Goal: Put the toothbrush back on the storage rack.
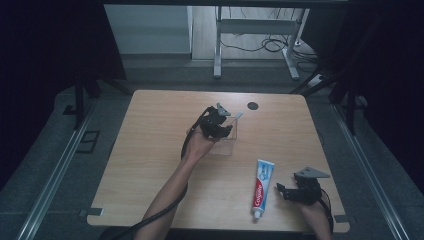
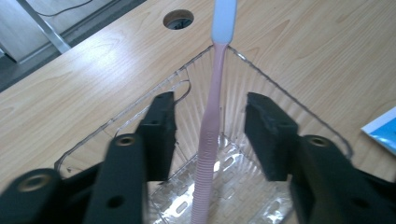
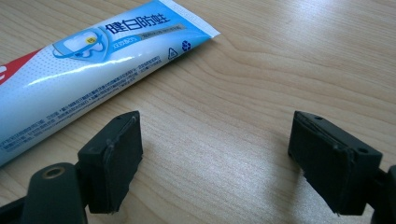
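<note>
A clear plastic box [image 1: 223, 145] stands mid-table. A pink toothbrush [image 2: 209, 135] with a white head leans in it, its head past the far corner [image 1: 238, 115]. My left gripper [image 1: 219, 128] hangs over the box, and in the left gripper view [image 2: 210, 116] its jaws stand open on either side of the brush handle with a gap on each side. A blue, white and red toothpaste tube [image 1: 262, 186] lies flat at the front right. My right gripper [image 1: 283, 190] rests just right of the tube, open [image 3: 219, 154] over bare wood, the tube [image 3: 93, 60] beside its left jaw.
A round cable hole [image 1: 253, 105] sits in the wooden table [image 1: 150, 150] behind the box. The front edge of the table runs close to the right hand. Desk legs and cables stand on the floor beyond the far edge.
</note>
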